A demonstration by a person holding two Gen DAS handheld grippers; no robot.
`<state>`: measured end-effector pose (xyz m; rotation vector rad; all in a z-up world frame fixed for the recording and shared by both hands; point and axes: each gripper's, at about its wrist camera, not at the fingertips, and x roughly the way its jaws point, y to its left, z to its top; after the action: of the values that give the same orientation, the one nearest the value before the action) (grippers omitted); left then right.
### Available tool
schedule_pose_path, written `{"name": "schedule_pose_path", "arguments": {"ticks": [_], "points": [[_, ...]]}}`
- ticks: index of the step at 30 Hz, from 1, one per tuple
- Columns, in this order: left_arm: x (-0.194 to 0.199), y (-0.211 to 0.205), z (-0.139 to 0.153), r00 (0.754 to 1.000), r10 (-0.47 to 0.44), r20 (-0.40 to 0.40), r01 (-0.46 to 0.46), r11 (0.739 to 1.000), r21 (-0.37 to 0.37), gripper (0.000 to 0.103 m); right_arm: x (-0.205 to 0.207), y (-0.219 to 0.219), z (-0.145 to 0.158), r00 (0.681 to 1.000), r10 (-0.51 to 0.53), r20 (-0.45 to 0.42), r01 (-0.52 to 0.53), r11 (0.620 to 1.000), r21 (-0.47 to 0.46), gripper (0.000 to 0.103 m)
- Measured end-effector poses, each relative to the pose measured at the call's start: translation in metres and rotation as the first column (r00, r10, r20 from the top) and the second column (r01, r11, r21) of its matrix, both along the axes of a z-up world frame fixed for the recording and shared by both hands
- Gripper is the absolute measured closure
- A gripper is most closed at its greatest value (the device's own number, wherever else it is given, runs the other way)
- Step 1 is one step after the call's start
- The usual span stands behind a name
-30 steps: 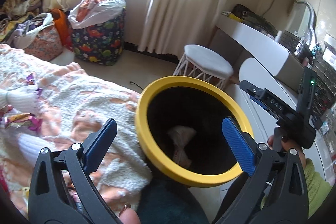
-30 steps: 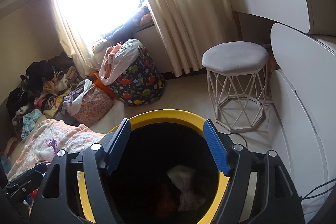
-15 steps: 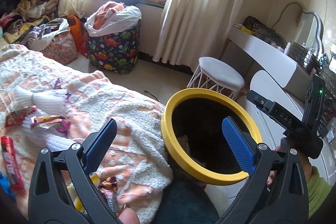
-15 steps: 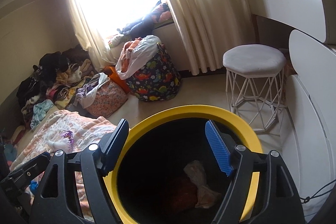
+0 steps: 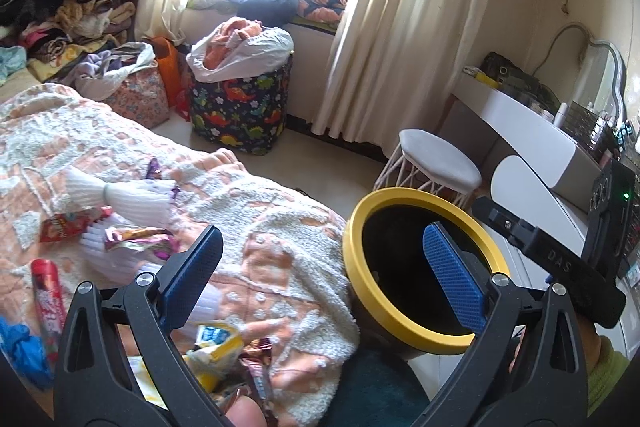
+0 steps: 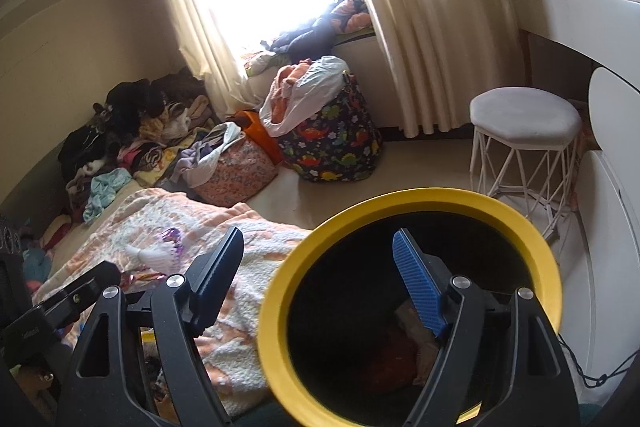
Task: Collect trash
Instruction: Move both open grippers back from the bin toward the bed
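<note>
A black bin with a yellow rim (image 5: 424, 341) stands beside the bed, right of centre in the left wrist view. My left gripper (image 5: 322, 231) is open and empty above the bed's edge, its right finger in front of the bin's mouth. Several snack wrappers (image 5: 136, 239), a red tube (image 5: 48, 295) and a yellow-blue packet (image 5: 216, 339) lie on the blanket. My right gripper (image 6: 318, 239) hangs open over the bin (image 6: 280, 291) with nothing between its fingers. Crumpled paper and something red (image 6: 388, 359) lie inside the bin.
The peach and white blanket (image 5: 280, 227) covers the bed at the left, with white knit socks (image 5: 136, 199) on it. A white stool (image 5: 436, 163), a dinosaur-print basket (image 5: 240, 107) and a white vanity (image 5: 532, 131) stand beyond. Piles of clothes sit by the window.
Both views have drawn back and swung left. The bin has slid right and lower in frame, and more of the bed with its wrappers has come into sight. Both grippers stay open.
</note>
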<state>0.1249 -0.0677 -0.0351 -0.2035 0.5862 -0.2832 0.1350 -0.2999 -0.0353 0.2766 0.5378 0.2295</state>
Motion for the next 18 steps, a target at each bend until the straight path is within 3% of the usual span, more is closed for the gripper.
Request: {"name": "schedule_pose_path", "arguments": {"ticks": [18], "points": [[-0.009, 0.046, 0.01, 0.994, 0.105, 0.029, -0.105, 0.994, -0.017, 0.011, -0.017, 0.068, 0.002, 0.982, 0.188, -0.018, -0.189, 0.982, -0.029, 0.027]]}}
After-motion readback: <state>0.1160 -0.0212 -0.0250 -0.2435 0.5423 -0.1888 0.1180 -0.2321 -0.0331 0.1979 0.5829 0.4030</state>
